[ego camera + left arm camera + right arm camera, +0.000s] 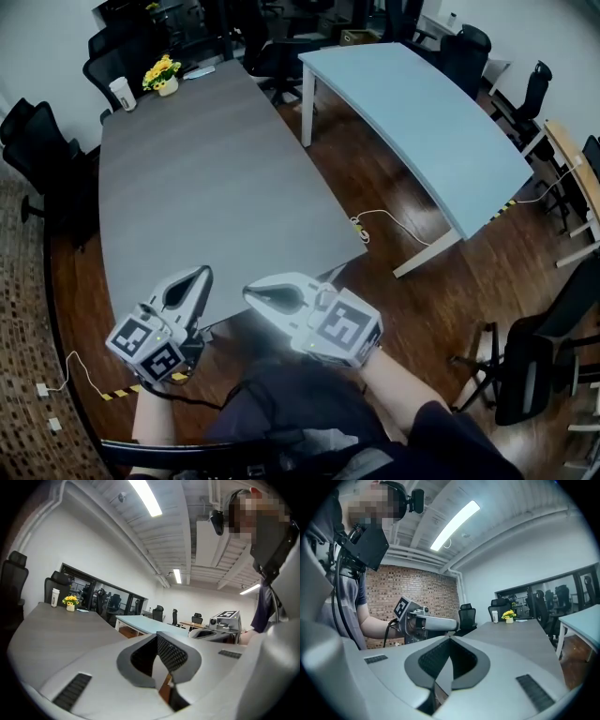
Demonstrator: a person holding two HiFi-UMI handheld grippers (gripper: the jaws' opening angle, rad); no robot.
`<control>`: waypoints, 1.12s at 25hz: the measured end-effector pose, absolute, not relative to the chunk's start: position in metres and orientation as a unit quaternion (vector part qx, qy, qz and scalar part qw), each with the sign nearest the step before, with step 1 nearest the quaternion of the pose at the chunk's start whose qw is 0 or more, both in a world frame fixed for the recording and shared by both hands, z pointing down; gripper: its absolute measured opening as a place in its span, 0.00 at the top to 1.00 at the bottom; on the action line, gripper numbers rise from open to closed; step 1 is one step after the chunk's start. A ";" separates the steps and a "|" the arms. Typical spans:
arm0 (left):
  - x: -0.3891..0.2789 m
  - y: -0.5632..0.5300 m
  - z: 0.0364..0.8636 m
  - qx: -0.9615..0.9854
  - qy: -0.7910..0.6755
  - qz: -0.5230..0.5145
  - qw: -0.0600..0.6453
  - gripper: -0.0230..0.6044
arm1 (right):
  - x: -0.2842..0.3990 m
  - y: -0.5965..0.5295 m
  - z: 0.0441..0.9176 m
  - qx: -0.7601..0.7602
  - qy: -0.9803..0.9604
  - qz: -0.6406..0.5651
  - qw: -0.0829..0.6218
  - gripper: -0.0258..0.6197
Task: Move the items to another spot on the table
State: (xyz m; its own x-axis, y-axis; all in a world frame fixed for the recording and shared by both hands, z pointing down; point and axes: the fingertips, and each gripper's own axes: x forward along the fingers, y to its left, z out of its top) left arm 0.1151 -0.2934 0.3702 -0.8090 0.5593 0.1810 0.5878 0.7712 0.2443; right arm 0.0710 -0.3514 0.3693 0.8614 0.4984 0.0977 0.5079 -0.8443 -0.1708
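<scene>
Jaws pinched together, empty: left gripper [205, 273], right gripper [249, 292].
Far across grey table [206, 178]: white cup [122, 93], yellow flower pot [164, 77]; part jaws before grasping.

Grey table [216, 187]: flower pot [164, 77], white cup [122, 94] & flat blue item [199, 71] at far end.

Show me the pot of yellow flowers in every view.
Head view: yellow flowers at upper left, on the far end of the grey table.
Left gripper view: the flowers at far left, small.
Right gripper view: the flowers right of centre.
Shared landmark: the white cup just left of them in all three.
</scene>
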 end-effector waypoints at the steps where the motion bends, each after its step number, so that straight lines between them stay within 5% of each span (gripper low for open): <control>1: 0.114 -0.300 0.369 -0.310 -0.939 -0.143 0.048 0.95 | 0.069 -0.357 0.368 -0.962 -0.256 -0.024 0.093 0.99; 16: 0.151 -0.360 0.378 -0.384 -0.910 -0.137 0.081 0.95 | 0.070 -0.394 0.370 -0.974 -0.187 0.003 0.129 0.99; 28: 0.207 -0.372 0.386 -0.368 -0.914 -0.160 0.058 0.95 | 0.136 -0.411 0.374 -0.974 -0.187 -0.038 0.120 0.99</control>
State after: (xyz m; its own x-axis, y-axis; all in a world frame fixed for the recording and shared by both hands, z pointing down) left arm 0.2075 -0.3722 0.3858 -0.7224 0.6542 0.2239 0.6914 0.6777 0.2506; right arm 0.1358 -0.4107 0.3740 0.9274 0.3548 0.1182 0.3729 -0.9016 -0.2194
